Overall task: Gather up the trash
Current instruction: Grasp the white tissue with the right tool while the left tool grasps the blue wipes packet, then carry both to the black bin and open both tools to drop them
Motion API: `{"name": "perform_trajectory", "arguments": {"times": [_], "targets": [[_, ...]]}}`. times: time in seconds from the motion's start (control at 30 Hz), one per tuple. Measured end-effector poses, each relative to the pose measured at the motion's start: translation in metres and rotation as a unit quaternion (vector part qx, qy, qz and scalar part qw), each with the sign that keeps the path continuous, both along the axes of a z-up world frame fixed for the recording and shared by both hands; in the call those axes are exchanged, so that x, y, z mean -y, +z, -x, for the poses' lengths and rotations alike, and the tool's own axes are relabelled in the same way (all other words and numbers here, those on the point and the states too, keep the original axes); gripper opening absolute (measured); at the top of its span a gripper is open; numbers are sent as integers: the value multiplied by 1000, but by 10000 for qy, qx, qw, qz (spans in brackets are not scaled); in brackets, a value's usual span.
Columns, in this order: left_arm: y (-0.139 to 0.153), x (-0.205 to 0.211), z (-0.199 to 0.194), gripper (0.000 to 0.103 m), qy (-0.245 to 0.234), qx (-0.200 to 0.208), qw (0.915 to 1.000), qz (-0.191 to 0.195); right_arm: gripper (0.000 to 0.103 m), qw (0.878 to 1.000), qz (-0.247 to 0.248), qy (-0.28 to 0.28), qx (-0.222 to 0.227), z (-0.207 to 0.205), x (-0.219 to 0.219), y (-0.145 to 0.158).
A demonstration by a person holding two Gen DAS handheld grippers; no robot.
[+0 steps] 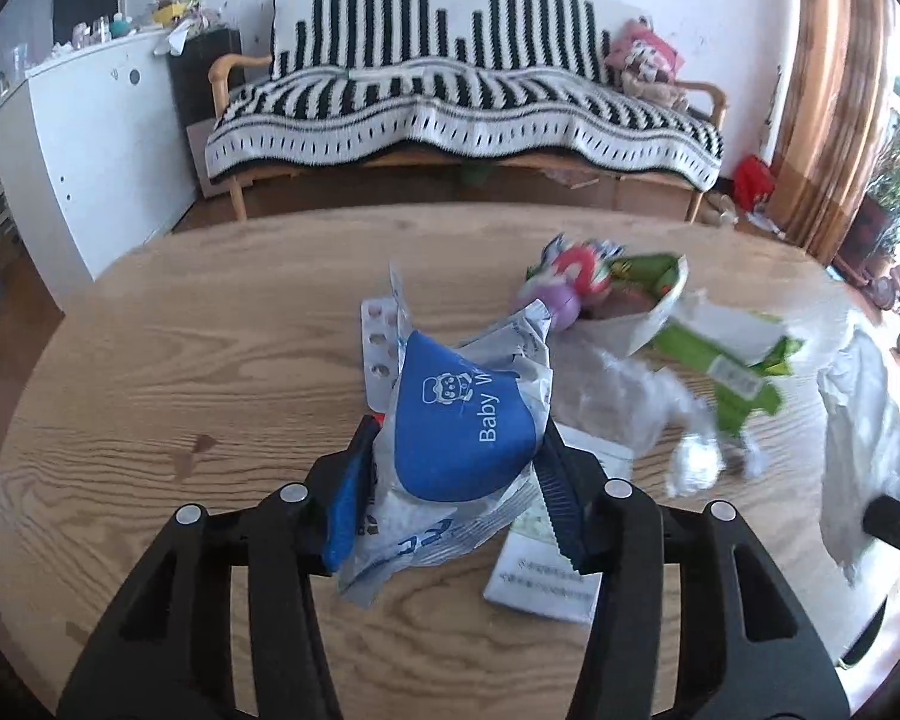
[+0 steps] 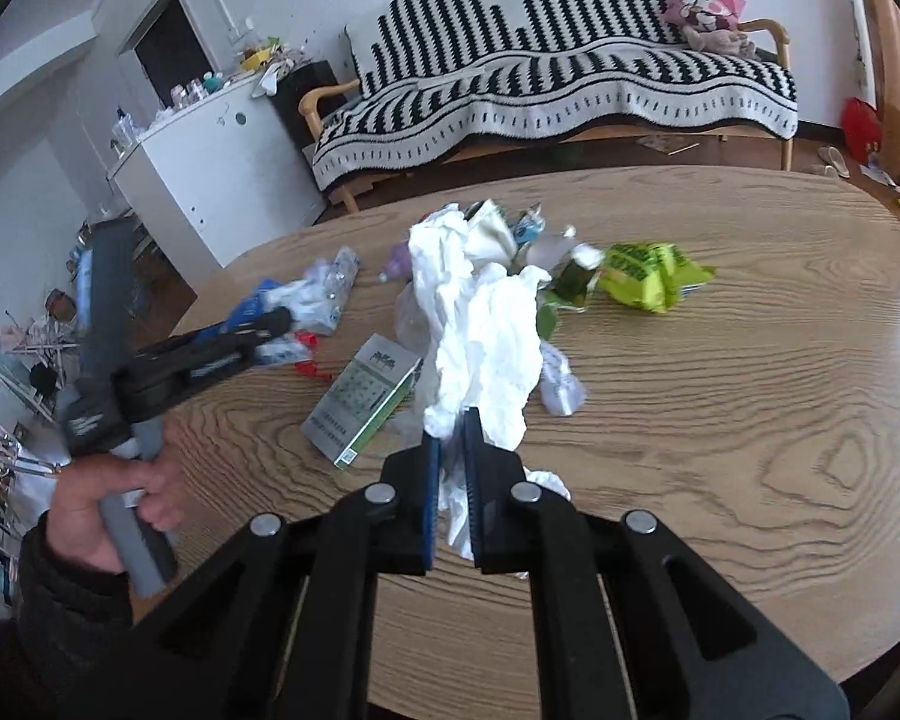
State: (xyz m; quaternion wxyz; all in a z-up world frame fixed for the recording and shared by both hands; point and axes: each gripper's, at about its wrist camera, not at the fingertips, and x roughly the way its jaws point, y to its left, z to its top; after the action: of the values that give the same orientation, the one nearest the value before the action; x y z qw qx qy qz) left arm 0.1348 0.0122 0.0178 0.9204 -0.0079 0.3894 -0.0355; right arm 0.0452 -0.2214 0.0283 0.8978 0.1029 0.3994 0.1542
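Left wrist view: the left gripper [image 1: 453,480] pinches a crumpled blue and white baby wipes packet [image 1: 462,420] between its blue pads, the packet bulging up at 12 o'clock from the fingers. Behind it, at 11 o'clock, a blister pack [image 1: 377,354] lies on the wooden table [image 1: 180,360]. A white leaflet [image 1: 540,576] lies under the right finger, at 4 o'clock from the packet. At 2 o'clock lie a clear plastic wrapper [image 1: 648,402], a green wrapper [image 1: 732,360] and a colourful carton [image 1: 630,288], all blurred.

Right wrist view: the right gripper [image 2: 450,480] is pressed together on a large white tissue [image 2: 480,324], which rises toward 12 o'clock. A small green and white box [image 2: 366,399] lies at 10 o'clock from the fingertips, a lime snack bag [image 2: 648,276] at 1 o'clock, and a small paper wad [image 2: 561,384] just right of the tissue. A striped sofa [image 2: 570,66] stands beyond the table.
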Motion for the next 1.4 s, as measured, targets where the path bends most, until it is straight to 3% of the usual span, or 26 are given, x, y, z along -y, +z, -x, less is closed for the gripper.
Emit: {"name": "perform_trajectory", "arguments": {"times": [0.3, 0.57, 0.8, 1.07, 1.3, 1.4], "targets": [[41, 7, 38, 50, -227, 181, 9994, 190, 8, 9984, 67, -482, 273, 41, 50, 24], [28, 121, 71, 50, -1385, 10, 9899, 307, 8, 9885, 182, -1485, 224, 90, 151, 19], [2, 261, 103, 50, -2669, -363, 9610, 632, 8, 9652, 350, -2592, 43, 163, 257, 1], [-25, 404, 156, 50, -3919, -672, 9147, 715, 8, 9227, 252, -3823, -440, 254, 370, -46], [-60, 478, 183, 50, -4533, -944, 8835, 710, 8, 8980, -66, -4300, -930, 290, 413, -107], [-75, 494, 189, 50, -4624, -1093, 8778, 616, 8, 8935, -222, -4347, -1104, 296, 425, -130]]}}
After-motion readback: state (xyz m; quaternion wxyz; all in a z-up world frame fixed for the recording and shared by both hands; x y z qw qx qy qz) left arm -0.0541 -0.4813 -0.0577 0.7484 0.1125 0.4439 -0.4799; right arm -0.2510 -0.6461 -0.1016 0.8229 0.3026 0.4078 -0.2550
